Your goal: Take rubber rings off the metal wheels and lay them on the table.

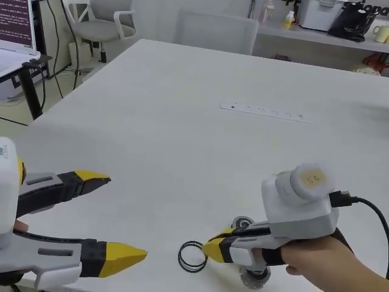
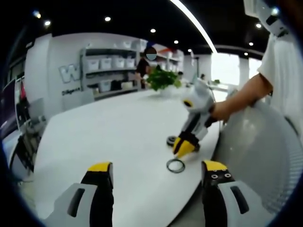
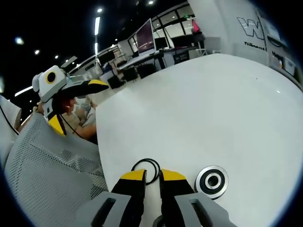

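Black rubber rings lie overlapped and flat on the white table near its front edge. Two metal wheels lie by them, one behind my right gripper and one under it. The right gripper's yellow tips are shut together just right of the rings, with nothing between them. Its own view has the rings beyond the tips and a wheel to the right. My left gripper hovers open and bare at the lower left, aimed at the rings.
A white power strip lies across the middle of the table. An office chair stands at the far side, and a monitor on a desk at far left. A mesh chair back sits close to the table's near edge.
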The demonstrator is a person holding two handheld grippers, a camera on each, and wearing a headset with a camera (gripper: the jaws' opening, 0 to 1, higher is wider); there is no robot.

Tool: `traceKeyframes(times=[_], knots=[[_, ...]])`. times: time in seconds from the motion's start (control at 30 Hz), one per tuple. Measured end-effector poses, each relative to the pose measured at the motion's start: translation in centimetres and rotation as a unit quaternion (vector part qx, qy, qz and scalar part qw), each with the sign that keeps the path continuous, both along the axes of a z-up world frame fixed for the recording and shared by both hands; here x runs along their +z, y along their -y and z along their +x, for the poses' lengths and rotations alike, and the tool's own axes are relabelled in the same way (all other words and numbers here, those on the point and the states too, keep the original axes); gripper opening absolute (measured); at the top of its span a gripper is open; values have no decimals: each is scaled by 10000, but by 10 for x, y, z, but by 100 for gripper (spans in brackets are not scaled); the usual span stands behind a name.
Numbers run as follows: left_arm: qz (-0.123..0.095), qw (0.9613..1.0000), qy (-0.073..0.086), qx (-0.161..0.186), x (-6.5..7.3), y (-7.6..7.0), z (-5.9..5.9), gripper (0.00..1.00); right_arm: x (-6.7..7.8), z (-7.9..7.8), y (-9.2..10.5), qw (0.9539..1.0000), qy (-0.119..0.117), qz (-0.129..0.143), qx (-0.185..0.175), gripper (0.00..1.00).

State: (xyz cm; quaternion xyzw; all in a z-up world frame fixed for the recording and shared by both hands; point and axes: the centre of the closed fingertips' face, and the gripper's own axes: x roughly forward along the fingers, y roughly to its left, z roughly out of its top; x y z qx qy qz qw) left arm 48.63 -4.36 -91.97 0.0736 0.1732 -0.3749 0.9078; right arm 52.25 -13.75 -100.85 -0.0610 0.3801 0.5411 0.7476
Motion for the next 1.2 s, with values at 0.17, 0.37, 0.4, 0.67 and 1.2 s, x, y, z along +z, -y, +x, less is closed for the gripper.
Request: traceKeyframes(times=[0.17, 0.37, 0.4, 0.67, 1.2], knots=[[50, 10000, 18, -12, 1, 1, 0, 77, 10, 6, 0, 9999, 126, 111, -29, 12], [54, 10000, 20, -34, 1, 3, -1, 77, 24, 13, 1, 9994, 224, 256, -68, 16], [68, 10000, 23, -40, 1, 3, -2, 77, 26, 14, 1, 9993, 267, 258, -39, 17], [104, 9999, 66, -54, 5, 2, -2, 77, 46, 23, 5, 9973, 625, 372, 68, 31], [124, 9999, 50, -40, 3, 2, -5, 78, 124, 37, 18, 9803, 795, 1800, -141, 59]])
